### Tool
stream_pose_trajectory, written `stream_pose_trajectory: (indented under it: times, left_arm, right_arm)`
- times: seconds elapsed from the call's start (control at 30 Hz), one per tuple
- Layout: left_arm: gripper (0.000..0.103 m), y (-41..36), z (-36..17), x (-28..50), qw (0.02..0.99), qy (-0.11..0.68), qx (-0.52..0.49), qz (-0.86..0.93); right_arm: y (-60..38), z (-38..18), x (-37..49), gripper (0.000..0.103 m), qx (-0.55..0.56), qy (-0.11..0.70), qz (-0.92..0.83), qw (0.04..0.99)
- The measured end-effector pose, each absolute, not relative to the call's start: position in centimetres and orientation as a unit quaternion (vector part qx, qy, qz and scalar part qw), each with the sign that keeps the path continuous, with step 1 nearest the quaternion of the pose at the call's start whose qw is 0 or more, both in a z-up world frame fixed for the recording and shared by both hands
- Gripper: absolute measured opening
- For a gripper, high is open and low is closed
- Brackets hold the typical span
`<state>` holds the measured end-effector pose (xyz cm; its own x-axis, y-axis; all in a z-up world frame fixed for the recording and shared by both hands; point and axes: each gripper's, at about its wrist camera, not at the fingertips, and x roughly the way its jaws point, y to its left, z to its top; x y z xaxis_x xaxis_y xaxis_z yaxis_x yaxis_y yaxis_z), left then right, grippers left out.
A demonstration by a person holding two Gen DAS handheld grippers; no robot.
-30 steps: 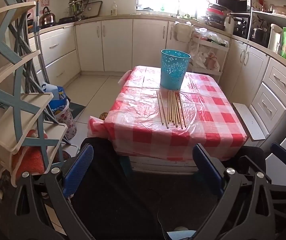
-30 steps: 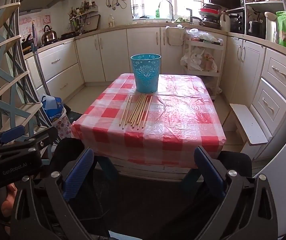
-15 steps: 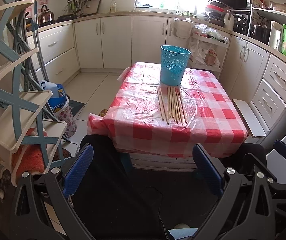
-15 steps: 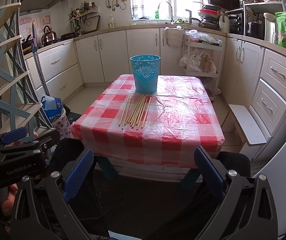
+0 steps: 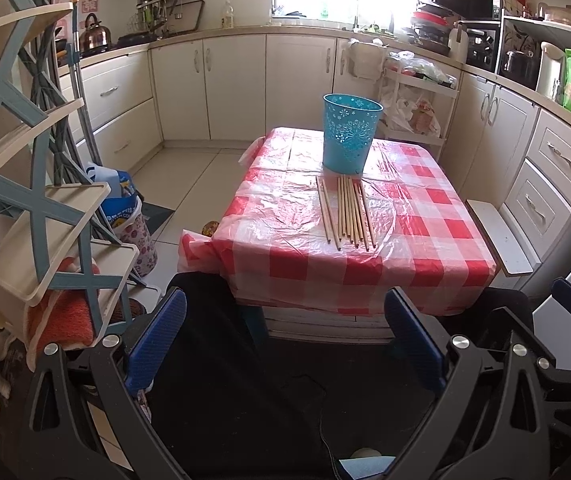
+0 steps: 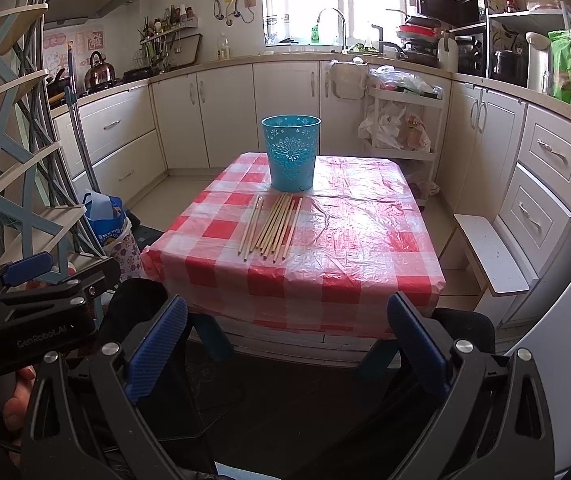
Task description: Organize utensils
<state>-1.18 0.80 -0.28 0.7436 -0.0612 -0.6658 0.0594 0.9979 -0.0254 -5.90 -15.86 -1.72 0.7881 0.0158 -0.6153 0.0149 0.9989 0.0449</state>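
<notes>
Several wooden chopsticks [image 5: 347,212] [image 6: 273,226] lie side by side on a red-checked tablecloth [image 5: 285,220] [image 6: 345,240], just in front of an upright turquoise perforated bin [image 5: 350,139] [image 6: 290,152]. My left gripper [image 5: 285,344] is open and empty, held well short of the table's near edge. My right gripper [image 6: 285,350] is also open and empty, likewise back from the table. The left gripper's body shows at the lower left of the right wrist view, with a hand under it.
A blue-and-cream shelf rack [image 5: 25,184] stands close on the left. Bags [image 5: 125,216] sit on the floor beside it. A white bench [image 6: 489,256] lies right of the table. Cabinets [image 5: 237,84] line the back and right walls.
Both views have drifted slightly closer to the table and a little upward. The chopsticks and bin have not moved. Both grippers stay open.
</notes>
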Motion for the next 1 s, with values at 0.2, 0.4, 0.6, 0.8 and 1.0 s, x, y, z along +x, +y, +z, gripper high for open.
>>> stream_pose_trajectory:
  times: [0.2,0.4,0.6,0.8,1.0]
  left_arm:
    - [0.095,0.8,-0.29,-1.23,0.934,0.356,-0.001,-0.032]
    - [0.095,0.84,-0.28,-1.29,0.933,0.358,0.0,-0.032]
    - [0.095,0.79,-0.31,-1.29,0.933,0.358,0.0,-0.032]
    - [0.095,0.81,-0.41,-1.28,0.932,0.36,0.0,-0.033]
    - [0.095,1.03,-0.66,-0.75,0.93,0.364,-0.001,-0.038]
  right_arm:
    - [-15.9,-1.68,-5.98,0.096,0.025,0.325,0.0,0.945]
    - [-15.94,-1.71,-5.96,0.096,0.025,0.325,0.0,0.945]
    - [-15.97,-1.69,-6.01,0.096,0.024,0.325,-0.001,0.945]
    - [-16.03,-1.76,-5.92,0.096,0.025,0.327,0.0,0.945]
    - [-16.12,-1.82,-5.48,0.096,0.024,0.33,-0.001,0.944]
